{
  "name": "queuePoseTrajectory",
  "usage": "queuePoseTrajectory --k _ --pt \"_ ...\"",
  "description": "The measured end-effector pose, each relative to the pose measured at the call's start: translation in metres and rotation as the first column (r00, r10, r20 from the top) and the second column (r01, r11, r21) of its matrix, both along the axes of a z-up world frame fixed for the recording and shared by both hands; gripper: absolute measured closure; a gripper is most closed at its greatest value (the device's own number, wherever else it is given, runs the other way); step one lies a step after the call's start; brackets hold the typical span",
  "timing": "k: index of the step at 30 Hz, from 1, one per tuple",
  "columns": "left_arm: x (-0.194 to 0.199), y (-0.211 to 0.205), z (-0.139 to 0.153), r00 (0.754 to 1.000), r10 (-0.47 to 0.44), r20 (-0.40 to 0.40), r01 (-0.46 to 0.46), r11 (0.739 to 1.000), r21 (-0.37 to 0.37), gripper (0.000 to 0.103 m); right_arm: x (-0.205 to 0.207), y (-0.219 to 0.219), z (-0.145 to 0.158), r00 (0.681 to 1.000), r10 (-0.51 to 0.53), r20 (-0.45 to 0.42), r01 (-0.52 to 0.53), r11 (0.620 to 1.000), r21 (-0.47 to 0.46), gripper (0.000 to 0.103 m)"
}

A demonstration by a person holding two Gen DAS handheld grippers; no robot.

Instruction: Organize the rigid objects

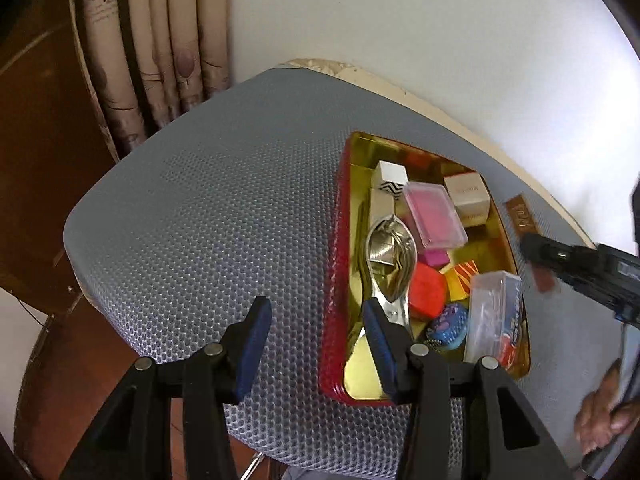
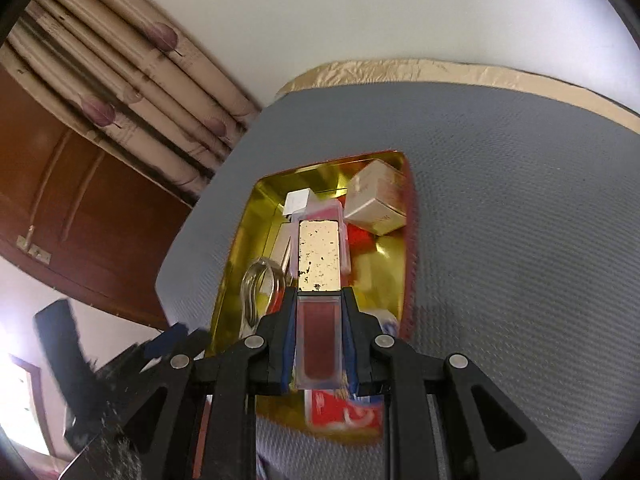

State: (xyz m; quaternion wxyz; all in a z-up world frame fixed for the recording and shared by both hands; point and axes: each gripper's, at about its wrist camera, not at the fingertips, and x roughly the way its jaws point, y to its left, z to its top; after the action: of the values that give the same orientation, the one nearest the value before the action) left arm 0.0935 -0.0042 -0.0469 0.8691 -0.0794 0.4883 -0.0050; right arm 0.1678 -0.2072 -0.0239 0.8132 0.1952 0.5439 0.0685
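Gold-lined tin tray [image 1: 505, 216], right of centre in the left wrist view, already held most items; right gripper [image 2: 319, 334] clamped a lip-gloss tube [image 2: 319, 304] above it, left gripper [image 1: 316, 340] half-open, empty.

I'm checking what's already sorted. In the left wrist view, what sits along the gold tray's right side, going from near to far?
Clear plastic box with red and blue print → yellow and red striped card → translucent pink plastic case → cream cardboard box.
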Motion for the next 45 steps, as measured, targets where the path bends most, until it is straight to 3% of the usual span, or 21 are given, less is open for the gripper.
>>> queuePoseTrajectory --k 10,15,17,21,25,27,30,37,45 --pt "0.008 -0.004 -0.013 1.0 -0.027 -0.009 0.028 0.999 0.02 0.054 0.031 0.004 -0.025 0.997 -0.063 -0.045 0.064 0.998 0.019 0.083" --pt "0.008 -0.005 -0.015 1.0 -0.027 -0.014 0.027 0.999 0.022 0.054 0.036 0.011 -0.028 0.997 -0.07 -0.043 0.068 0.997 -0.039 0.081" --pt "0.007 -0.003 -0.014 1.0 -0.016 -0.008 0.017 1.0 0.025 0.054 0.032 0.017 -0.019 0.998 -0.059 0.008 0.06 0.99 -0.126 0.08" --pt "0.006 -0.002 -0.012 1.0 -0.007 0.01 0.007 1.0 0.016 0.054 0.011 0.029 0.008 0.99 -0.004 0.142 0.036 0.974 -0.225 0.062" --pt "0.002 -0.004 -0.009 0.999 -0.006 0.04 0.004 0.999 0.036 0.054 -0.033 0.057 0.036 0.951 0.066 0.303 0.051 0.93 -0.363 0.04" --pt "-0.003 -0.008 -0.005 0.997 -0.005 0.074 0.0 0.998 0.062 0.054 -0.061 0.073 0.047 0.918 0.084 0.388 0.105 0.891 -0.442 0.022" --pt "-0.012 -0.015 0.005 0.992 -0.02 0.127 0.01 0.997 0.077 0.054 -0.089 0.082 0.058 0.881 0.065 0.469 0.174 0.877 -0.448 0.009" --pt "-0.037 -0.031 0.026 0.977 -0.04 0.21 0.022 0.996 0.085 0.054 -0.139 0.083 0.086 0.805 -0.009 0.594 0.331 0.837 -0.436 0.003" --pt "-0.074 -0.045 0.045 0.95 -0.075 0.302 0.035 0.99 0.136 0.054 -0.183 0.092 0.1 0.753 -0.039 0.657 0.446 0.765 -0.465 0.001"
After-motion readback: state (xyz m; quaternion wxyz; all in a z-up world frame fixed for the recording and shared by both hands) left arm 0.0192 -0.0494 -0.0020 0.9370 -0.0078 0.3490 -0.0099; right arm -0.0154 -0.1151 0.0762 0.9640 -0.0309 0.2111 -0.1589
